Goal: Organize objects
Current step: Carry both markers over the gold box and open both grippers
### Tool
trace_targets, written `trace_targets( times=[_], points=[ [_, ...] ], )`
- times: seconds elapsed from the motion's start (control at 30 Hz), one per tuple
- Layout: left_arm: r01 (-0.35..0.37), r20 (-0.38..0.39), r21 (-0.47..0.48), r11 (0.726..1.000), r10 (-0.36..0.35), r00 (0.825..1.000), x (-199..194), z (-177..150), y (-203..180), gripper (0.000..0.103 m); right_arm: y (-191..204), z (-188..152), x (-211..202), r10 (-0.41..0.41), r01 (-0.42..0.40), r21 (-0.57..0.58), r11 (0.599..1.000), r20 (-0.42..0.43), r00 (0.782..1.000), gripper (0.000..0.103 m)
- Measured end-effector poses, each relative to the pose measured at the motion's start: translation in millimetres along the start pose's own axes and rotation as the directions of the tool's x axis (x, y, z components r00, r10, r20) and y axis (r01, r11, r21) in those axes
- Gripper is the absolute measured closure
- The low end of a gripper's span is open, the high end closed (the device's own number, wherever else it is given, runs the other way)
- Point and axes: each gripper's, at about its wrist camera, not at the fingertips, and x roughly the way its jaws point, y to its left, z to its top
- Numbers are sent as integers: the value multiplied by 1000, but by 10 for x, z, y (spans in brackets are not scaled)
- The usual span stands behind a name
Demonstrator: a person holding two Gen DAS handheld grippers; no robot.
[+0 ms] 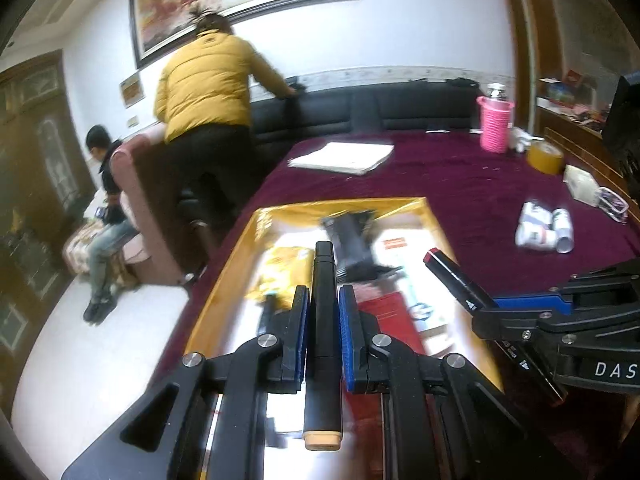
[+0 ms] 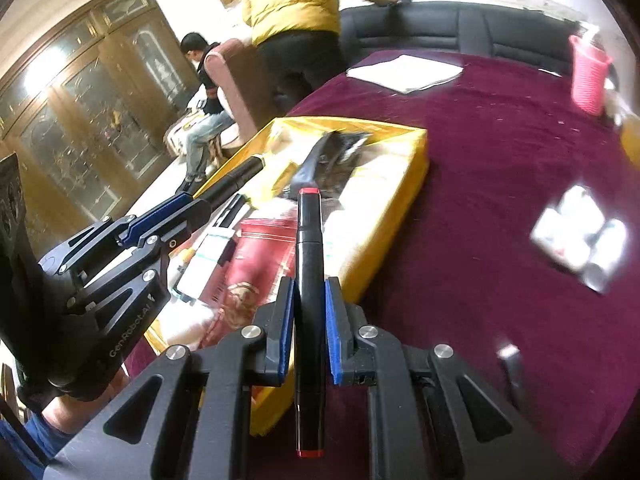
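Observation:
My left gripper (image 1: 323,300) is shut on a black marker with a tan end cap (image 1: 323,344), held above a yellow box (image 1: 436,216). My right gripper (image 2: 309,292) is shut on a black marker with red ends (image 2: 309,280), held over the box's near right side (image 2: 400,200). The right gripper and its red-tipped marker (image 1: 452,276) show at the right of the left wrist view. The left gripper and its marker (image 2: 236,178) show at the left of the right wrist view. The box holds a yellow packet (image 1: 284,268), a black object (image 1: 352,240) and red and white packages (image 2: 256,256).
The box sits on a maroon tablecloth (image 1: 460,176). On it lie a stack of white papers (image 1: 344,156), a pink bottle holder (image 1: 496,124), a roll of yellow tape (image 1: 544,156) and small white bottles (image 1: 544,228). Two people (image 1: 208,84) are by a black sofa behind.

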Motion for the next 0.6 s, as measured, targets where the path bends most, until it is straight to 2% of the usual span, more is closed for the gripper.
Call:
trace_targets(
  times=[0.3,0.6],
  points=[
    [-30,-63,-26,999,28,998,222,-203,217,91,224,57,413,5,-6,-13,1000,-61,998,90],
    [-20,-87,-30,999,17,996,318,-260,230,91,211,99,567,-31,31,-10,999,-77,997,90]
  ],
)
